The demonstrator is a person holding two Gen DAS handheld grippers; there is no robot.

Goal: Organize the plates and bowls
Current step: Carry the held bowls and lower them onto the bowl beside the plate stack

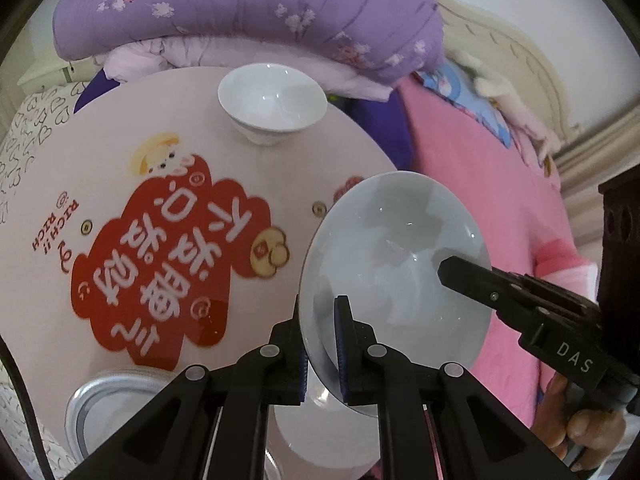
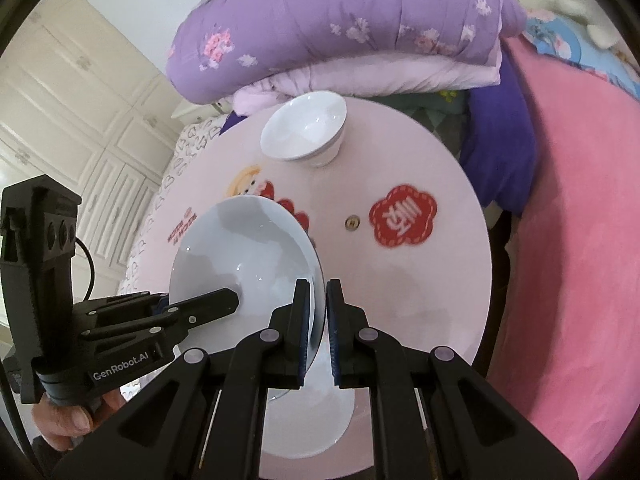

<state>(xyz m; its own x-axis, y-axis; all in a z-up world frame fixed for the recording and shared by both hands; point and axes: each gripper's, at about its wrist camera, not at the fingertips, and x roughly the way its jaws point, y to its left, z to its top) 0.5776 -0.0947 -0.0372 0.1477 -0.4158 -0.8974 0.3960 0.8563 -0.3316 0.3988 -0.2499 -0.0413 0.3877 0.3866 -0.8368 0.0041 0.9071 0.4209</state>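
Your left claw and right claw are each clamped on opposite rims of one white plate, held tilted above the round pink surface, where a white bowl stands at the far edge.

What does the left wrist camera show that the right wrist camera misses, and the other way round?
Only the left wrist view shows the metal dish at the near table edge, the big red sticker and the cream headboard. Only the right wrist view shows the white wardrobe doors and the small red flower sticker. Both show the lifted, tilted plate, pinched at opposite rims by the left hand-held gripper and right hand-held gripper, the white bowl, another white plate below, the pink round table and the purple quilt.
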